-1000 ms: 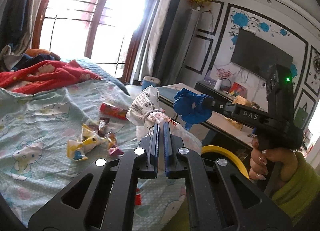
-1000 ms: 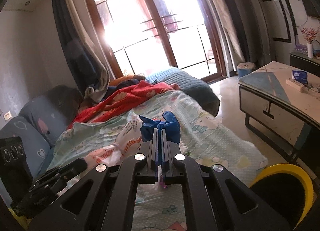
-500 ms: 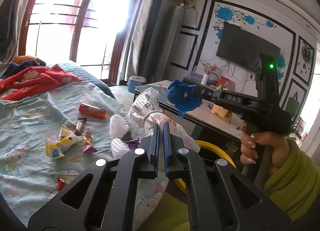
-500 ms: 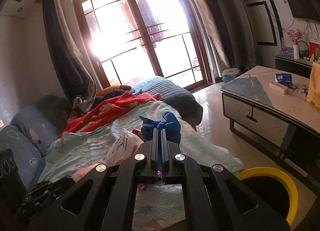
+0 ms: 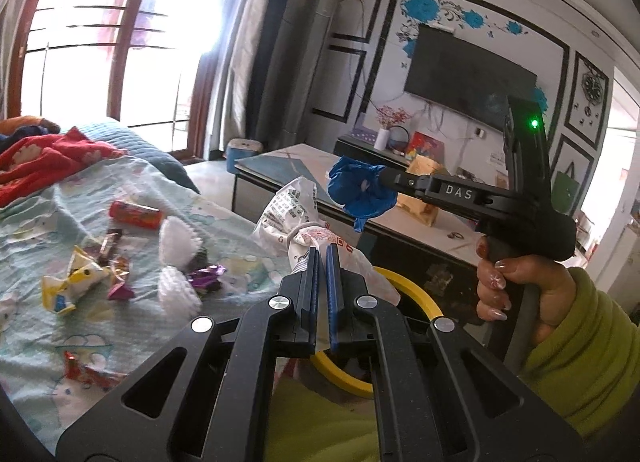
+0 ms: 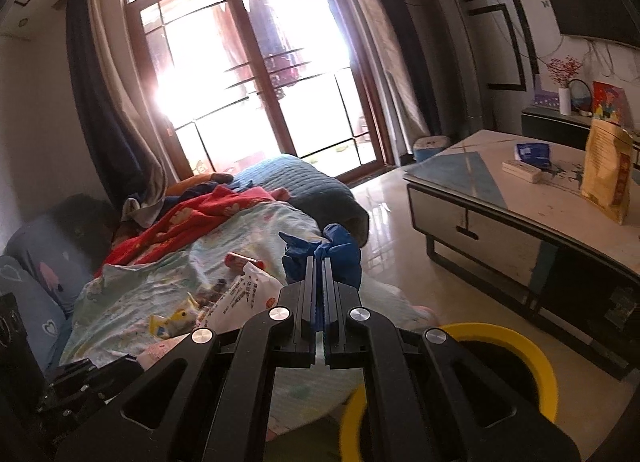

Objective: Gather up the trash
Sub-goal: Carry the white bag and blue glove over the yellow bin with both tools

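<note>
Clamping white printed bag (image 5: pixel 304 218), left gripper (image 5: pixel 322 258); right gripper (image 6: pixel 316 266) pinching blue glove (image 6: pixel 340 252); yellow-rimmed bin (image 6: pixel 516 336) below.

The right gripper (image 6: pixel 316 262) pinches a crumpled blue bag (image 6: pixel 340 252) above the bed (image 6: pixel 132 302), where wrappers (image 6: pixel 172 320) lie, with a yellow-rimmed bin (image 6: pixel 516 338) on the floor beside it.

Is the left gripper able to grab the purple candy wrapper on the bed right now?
Probably not yet. The left gripper is already shut on a white plastic bag, so its jaws are full. The purple wrapper lies uncovered on the bed, to the gripper's left.
</note>
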`<state>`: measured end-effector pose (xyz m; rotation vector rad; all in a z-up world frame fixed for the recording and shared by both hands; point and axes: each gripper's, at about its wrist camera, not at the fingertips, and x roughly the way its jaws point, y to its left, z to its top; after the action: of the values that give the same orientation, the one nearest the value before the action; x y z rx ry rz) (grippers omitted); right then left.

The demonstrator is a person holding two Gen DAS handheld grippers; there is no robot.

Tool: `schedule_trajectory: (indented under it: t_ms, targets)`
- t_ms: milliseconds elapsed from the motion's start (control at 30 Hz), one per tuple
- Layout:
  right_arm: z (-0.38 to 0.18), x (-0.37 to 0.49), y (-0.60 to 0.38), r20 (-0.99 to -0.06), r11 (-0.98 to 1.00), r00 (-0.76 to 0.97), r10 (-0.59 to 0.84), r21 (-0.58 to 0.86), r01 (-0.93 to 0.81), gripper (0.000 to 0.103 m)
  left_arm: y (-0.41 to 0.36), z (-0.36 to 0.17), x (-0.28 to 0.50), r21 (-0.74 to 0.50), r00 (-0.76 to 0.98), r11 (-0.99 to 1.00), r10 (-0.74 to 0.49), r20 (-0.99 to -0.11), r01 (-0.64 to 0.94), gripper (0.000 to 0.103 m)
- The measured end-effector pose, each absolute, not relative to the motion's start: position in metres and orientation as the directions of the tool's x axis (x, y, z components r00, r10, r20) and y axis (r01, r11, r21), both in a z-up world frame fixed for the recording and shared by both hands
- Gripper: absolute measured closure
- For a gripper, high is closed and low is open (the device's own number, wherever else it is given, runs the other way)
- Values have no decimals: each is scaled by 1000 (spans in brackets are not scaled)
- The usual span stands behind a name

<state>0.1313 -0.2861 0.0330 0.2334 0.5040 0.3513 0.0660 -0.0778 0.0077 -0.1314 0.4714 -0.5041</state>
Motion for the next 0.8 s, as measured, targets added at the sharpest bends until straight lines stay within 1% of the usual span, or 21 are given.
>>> schedule_trajectory:
  t_ms: [233, 533, 800]
  targets:
    - [18, 123, -310, -461, 926, 818, 345, 308, -216, 101, -107, -2, 69, -205, 734, 852, -520, -437, 481, 102]
    - [1, 121, -345, -492, 938, 822, 286, 320, -134, 101, -140, -21, 78, -210, 665, 812, -571, -481, 545, 102]
    - [-23, 124, -366, -544, 944, 801, 249, 320, -76, 101, -167, -38, 84, -195, 612, 786, -589, -528, 587, 102]
